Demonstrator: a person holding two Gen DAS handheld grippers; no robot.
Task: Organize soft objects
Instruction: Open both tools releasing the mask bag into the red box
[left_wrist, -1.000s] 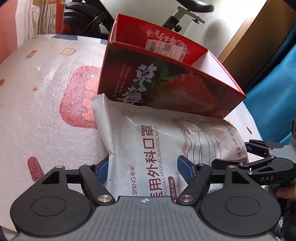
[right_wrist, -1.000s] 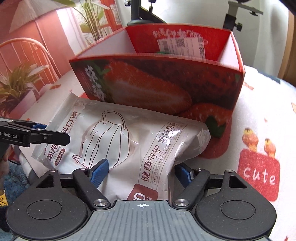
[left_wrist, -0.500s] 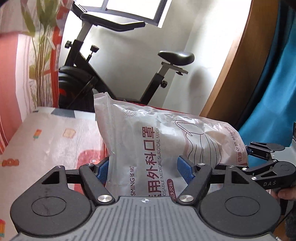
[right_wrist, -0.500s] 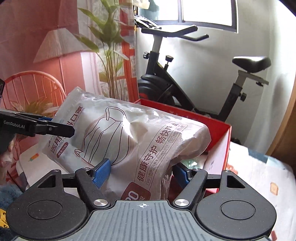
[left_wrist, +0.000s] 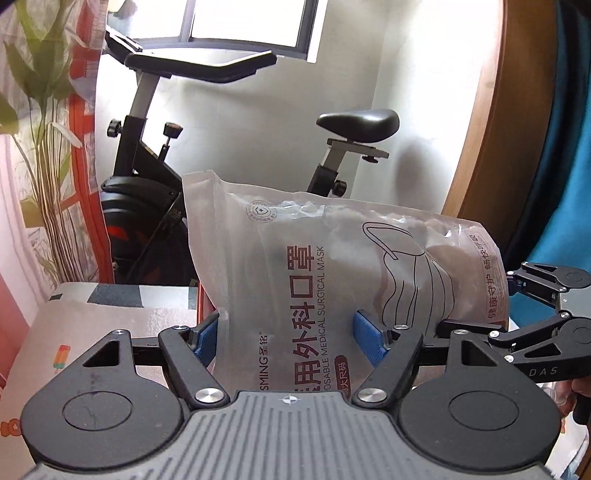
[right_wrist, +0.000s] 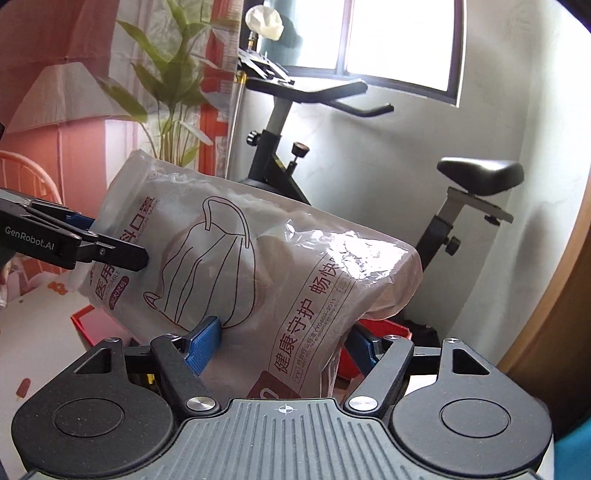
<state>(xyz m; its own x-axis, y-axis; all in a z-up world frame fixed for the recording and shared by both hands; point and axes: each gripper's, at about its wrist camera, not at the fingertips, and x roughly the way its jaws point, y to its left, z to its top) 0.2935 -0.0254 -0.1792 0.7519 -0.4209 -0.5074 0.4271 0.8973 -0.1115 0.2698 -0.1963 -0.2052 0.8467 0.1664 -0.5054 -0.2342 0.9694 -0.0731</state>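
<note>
I have the mask pack up in the air, clamped between both of my tongs. My left tongs pinch its near left end, the blue pads pressed against the plastic on either side. My right tongs grip the near right end the same way, one blue pad flat on the film and the other mostly hidden behind the bulging pack.

The pack is a soft, puffy pouch of pale, cloudy, half-clear plastic, crinkled and glossy where the window light strikes it. It carries dark red lettering, including "MEDICAL SURGICAL MASK", a line drawing of a face mask with its ear loop, a small round shield seal near the far left corner, and a dark red patch at the near edge. The flat sealed end stands up on the left; the stuffed end on the right sags and folds over.

Below and beyond the pack, the rim of the red box shows, and a corner of it on the left too. The desk under its patterned cloth lies below on the left. Behind stand an exercise bike, a leafy plant, and a bright window.
</note>
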